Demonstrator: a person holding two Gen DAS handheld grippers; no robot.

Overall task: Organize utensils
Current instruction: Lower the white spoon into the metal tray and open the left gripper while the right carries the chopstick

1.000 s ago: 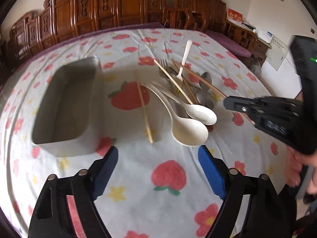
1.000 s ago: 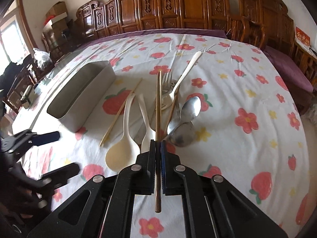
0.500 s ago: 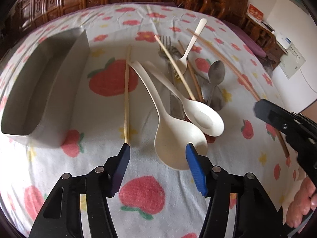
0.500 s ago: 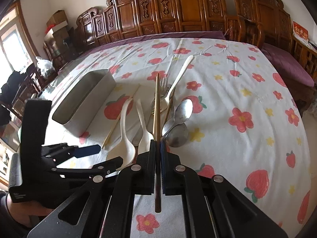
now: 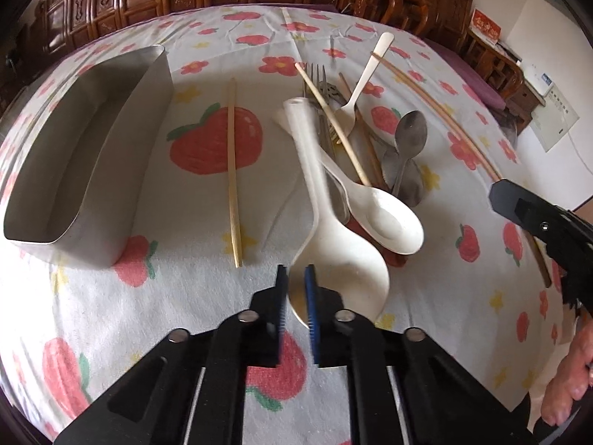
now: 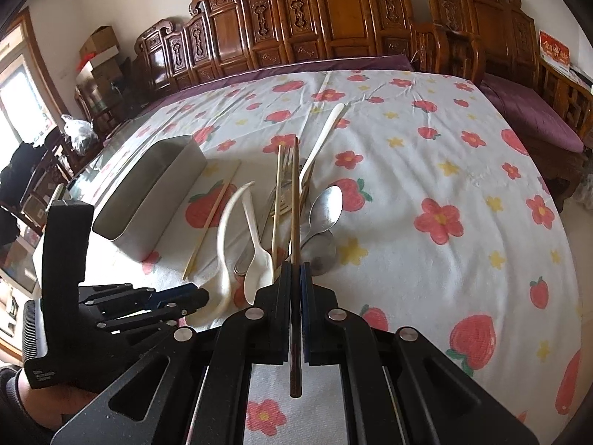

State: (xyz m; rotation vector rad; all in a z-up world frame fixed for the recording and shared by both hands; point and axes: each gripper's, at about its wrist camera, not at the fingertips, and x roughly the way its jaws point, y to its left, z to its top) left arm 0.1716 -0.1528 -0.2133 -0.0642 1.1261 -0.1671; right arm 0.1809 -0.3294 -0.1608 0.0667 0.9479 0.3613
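My left gripper (image 5: 295,293) is shut on the bowl edge of a large cream rice spoon (image 5: 333,259), which tilts up off the cloth; it also shows in the right wrist view (image 6: 224,244). My right gripper (image 6: 294,278) is shut on a dark brown chopstick (image 6: 295,200) that points away over the pile. The pile holds a smaller cream spoon (image 5: 381,211), metal spoons (image 5: 409,137), a fork (image 5: 318,85) and light chopsticks (image 5: 333,118). A single bamboo chopstick (image 5: 232,170) lies left of the pile. The metal tray (image 5: 111,141) stands at the left, nothing in it.
The table carries a white cloth with strawberries and flowers (image 5: 215,141). Carved wooden chairs (image 6: 333,29) line the far edge. The left gripper's body (image 6: 92,319) sits low at the left of the right wrist view.
My left gripper has moved forward and closed on the large cream spoon's bowl, lifting it on edge. My right gripper still holds the brown chopstick and has risen slightly.
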